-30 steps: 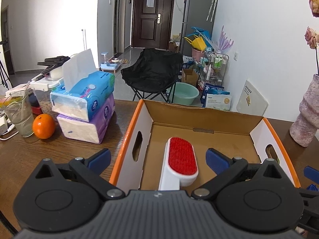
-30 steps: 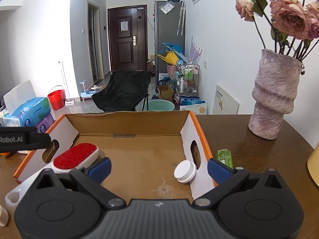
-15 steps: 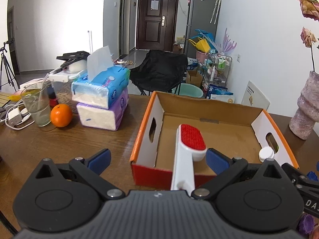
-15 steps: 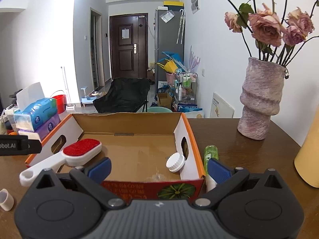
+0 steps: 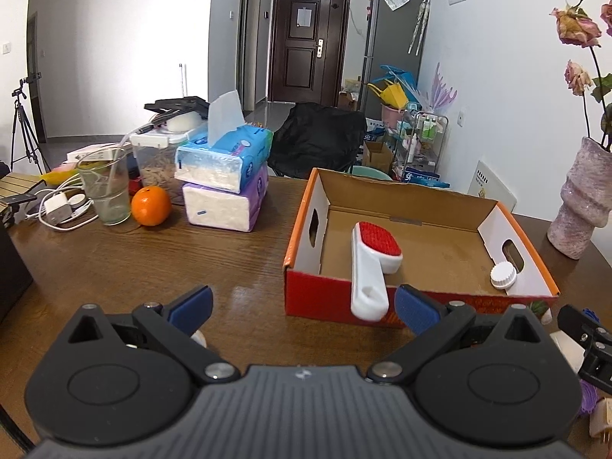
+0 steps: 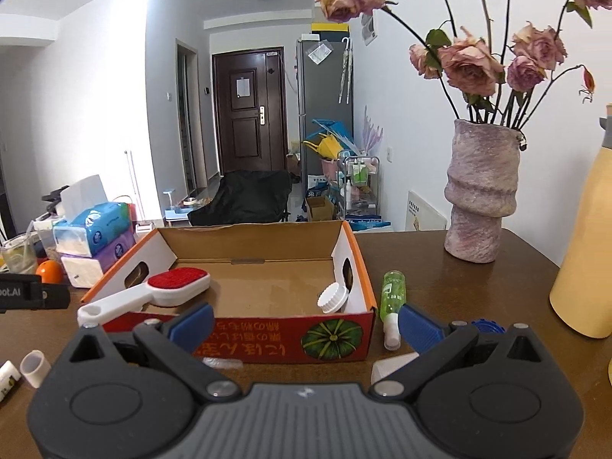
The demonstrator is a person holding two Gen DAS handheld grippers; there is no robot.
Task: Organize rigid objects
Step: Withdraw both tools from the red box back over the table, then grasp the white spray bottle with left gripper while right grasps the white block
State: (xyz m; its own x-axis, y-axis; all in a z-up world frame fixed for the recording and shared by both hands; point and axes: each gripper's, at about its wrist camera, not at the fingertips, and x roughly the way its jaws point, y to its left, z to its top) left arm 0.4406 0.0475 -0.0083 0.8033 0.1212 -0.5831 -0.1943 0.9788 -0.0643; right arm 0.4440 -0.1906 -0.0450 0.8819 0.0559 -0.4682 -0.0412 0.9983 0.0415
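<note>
Both tongs, left (image 5: pixel 302 308) and right (image 6: pixel 304 323), gaping wide, gripping nothing; brush (image 5: pixel 373 258) lying in box (image 5: pixel 420 195), handle overhanging the front wall.

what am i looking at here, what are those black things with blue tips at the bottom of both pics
Those are hand-held tongs, one per hand, each with a camera looking along its blue-tipped fingers. One picture is from the left tongs, the other from the right tongs. Both are open and hold nothing. On the wooden table sits a cardboard box containing a red-faced lint brush, its handle overhanging the front wall, and a white ribbed cap. A green spray bottle lies beside the box.
</note>
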